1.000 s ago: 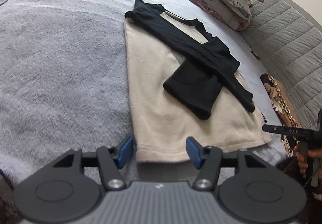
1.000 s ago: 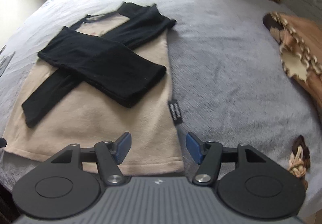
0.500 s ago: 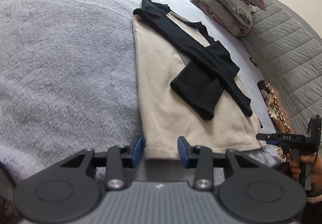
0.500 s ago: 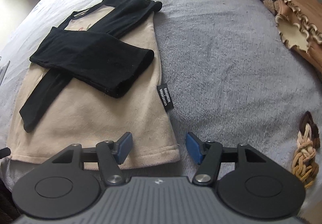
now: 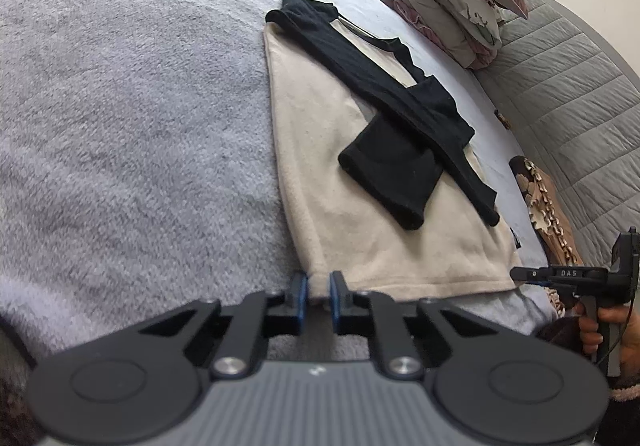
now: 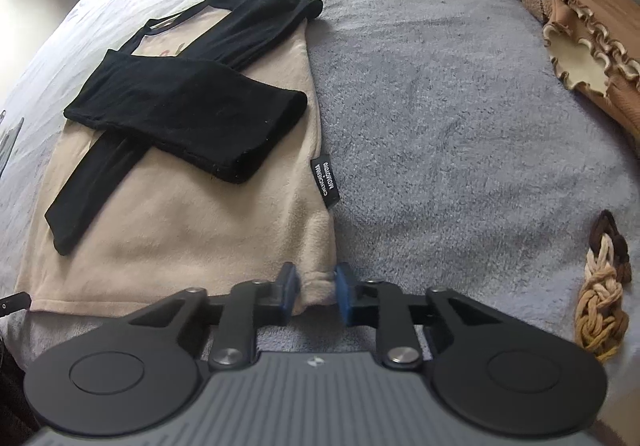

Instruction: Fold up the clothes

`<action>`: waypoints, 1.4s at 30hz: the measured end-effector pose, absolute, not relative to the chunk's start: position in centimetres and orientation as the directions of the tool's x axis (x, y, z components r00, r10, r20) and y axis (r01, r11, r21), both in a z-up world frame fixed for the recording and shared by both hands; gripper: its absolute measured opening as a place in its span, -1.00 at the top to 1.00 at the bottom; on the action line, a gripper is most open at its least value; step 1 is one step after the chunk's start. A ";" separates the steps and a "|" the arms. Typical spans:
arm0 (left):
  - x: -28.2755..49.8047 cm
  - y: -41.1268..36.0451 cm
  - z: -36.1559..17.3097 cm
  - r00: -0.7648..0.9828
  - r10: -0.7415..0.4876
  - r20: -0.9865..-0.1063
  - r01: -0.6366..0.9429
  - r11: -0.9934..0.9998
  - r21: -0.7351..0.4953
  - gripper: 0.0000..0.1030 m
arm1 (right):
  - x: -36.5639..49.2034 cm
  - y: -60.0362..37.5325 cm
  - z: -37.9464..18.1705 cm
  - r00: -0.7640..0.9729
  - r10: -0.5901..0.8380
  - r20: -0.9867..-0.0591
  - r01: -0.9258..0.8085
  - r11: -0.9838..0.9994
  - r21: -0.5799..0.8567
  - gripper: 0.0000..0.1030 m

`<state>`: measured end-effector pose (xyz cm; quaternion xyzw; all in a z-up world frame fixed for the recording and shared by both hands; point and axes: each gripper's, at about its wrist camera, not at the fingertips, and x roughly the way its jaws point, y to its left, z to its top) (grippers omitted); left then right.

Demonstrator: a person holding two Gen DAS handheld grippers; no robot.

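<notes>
Wrist views: both grippers' fingers clamped on the shirt hem corners.

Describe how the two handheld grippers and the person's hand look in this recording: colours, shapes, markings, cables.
Both the left gripper and the right gripper have black linkage arms with silver pivot screws, blue pads, round black discs and a ribbed grey body. Seen from the left wrist, the right one reads "DAS" in white, with a thin dark cable; the bare right hand has a fuzzy sleeve cuff.

- Soft, even daylight — brightest toward the upper part of both views, washing out the bedspread there.
- Strong fisheye bending at the edges; dark corners.
- Slight blur overall — shadows faint.
</notes>
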<state>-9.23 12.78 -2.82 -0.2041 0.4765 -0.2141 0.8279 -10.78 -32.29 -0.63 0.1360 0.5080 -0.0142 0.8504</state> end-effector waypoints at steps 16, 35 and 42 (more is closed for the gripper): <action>-5.6 13.0 -0.2 0.544 -0.553 -0.631 0.136 0.800 -0.584 0.83 | -7.8 -32.4 2.1 0.643 0.154 -0.750 0.113 0.950 0.292 0.82; 4.9 13.3 -4.7 0.594 -0.555 -0.583 0.005 0.727 -0.687 0.83 | 1.8 -33.9 -1.0 0.661 0.024 -0.750 0.245 0.938 0.246 0.82; 5.1 14.1 -5.8 0.601 -0.595 -0.533 -0.013 0.660 -0.751 0.80 | 2.3 -33.6 -2.2 0.670 0.012 -0.742 0.239 0.943 0.232 0.80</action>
